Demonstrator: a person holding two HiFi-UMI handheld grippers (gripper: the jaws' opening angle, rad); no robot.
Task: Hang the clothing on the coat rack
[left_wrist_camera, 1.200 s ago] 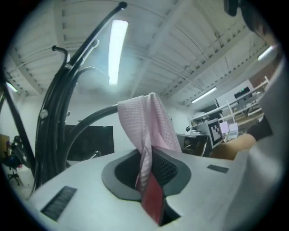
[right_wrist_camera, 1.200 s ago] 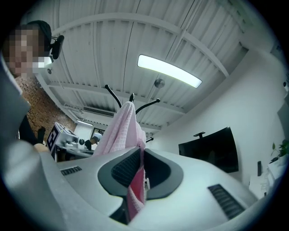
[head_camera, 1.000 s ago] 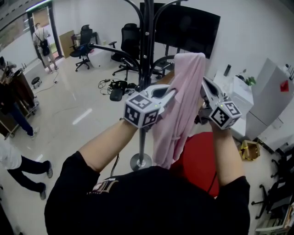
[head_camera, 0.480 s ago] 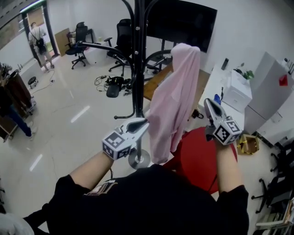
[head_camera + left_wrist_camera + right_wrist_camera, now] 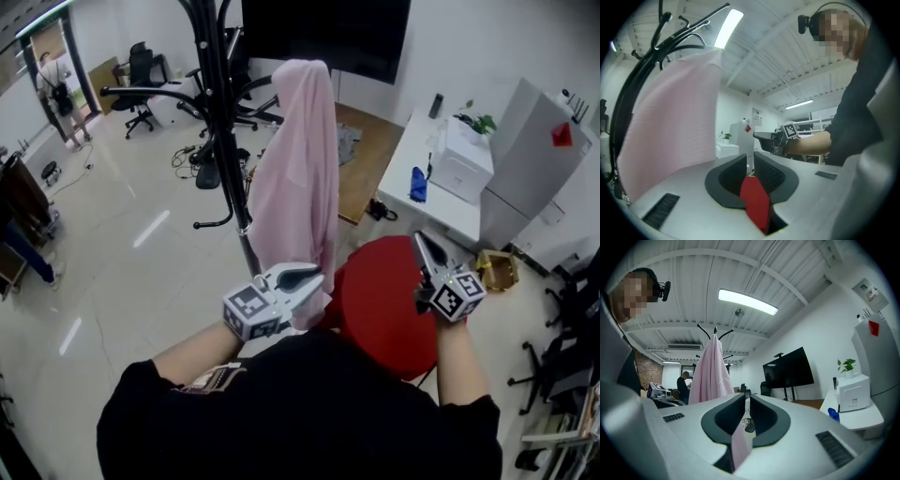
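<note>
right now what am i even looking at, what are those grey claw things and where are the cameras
A person holds a two-jaw gripper in each hand: left gripper, right gripper; the marker cubes belong to them. One picture comes from a camera on the person's head, looking down; the other two from cameras riding on each gripper, looking along its jaws. A pink garment hangs on the black coat rack, a red stool stands near it. Both grippers hold nothing, their jaws a narrow slit apart.
</note>
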